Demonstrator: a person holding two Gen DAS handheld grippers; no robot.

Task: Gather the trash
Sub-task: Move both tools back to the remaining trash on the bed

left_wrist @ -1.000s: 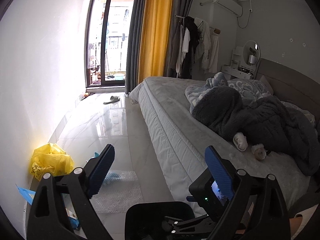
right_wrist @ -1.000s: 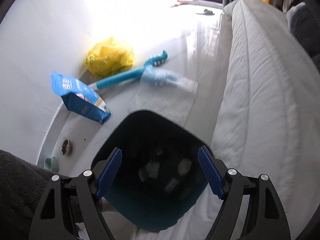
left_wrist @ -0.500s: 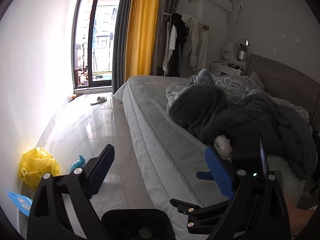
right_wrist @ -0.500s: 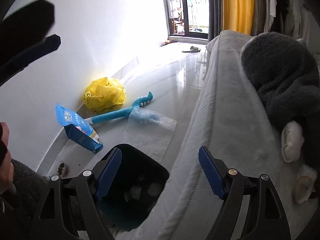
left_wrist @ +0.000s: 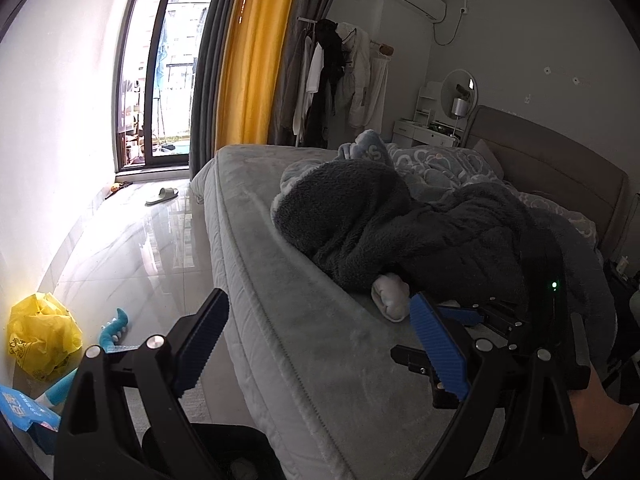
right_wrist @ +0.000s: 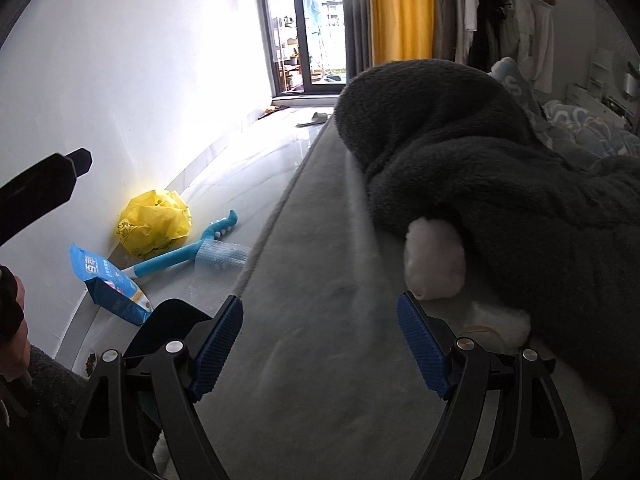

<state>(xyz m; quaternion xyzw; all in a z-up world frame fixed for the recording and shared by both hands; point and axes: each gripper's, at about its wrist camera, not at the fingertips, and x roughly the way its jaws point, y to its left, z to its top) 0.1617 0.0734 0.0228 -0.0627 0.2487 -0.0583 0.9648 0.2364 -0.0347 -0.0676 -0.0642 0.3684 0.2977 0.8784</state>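
Keeping both jaw sets apart & empty, I aim R gripper (right_wrist: 320,344) at white wad (right_wrist: 434,258), lower right; L gripper (left_wrist: 320,344) idle over bin (left_wrist: 208,452).

yellow bag (right_wrist: 154,222); blue packet (right_wrist: 108,284); teal brush (right_wrist: 192,250); dark grey blanket (right_wrist: 500,184); yellow curtain (left_wrist: 256,60)

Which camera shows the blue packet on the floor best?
The right wrist view: the blue packet shows whole, beside the yellow bag, its printed face visible. The left wrist view catches only part of it at the lower left edge, behind the gripper's finger.
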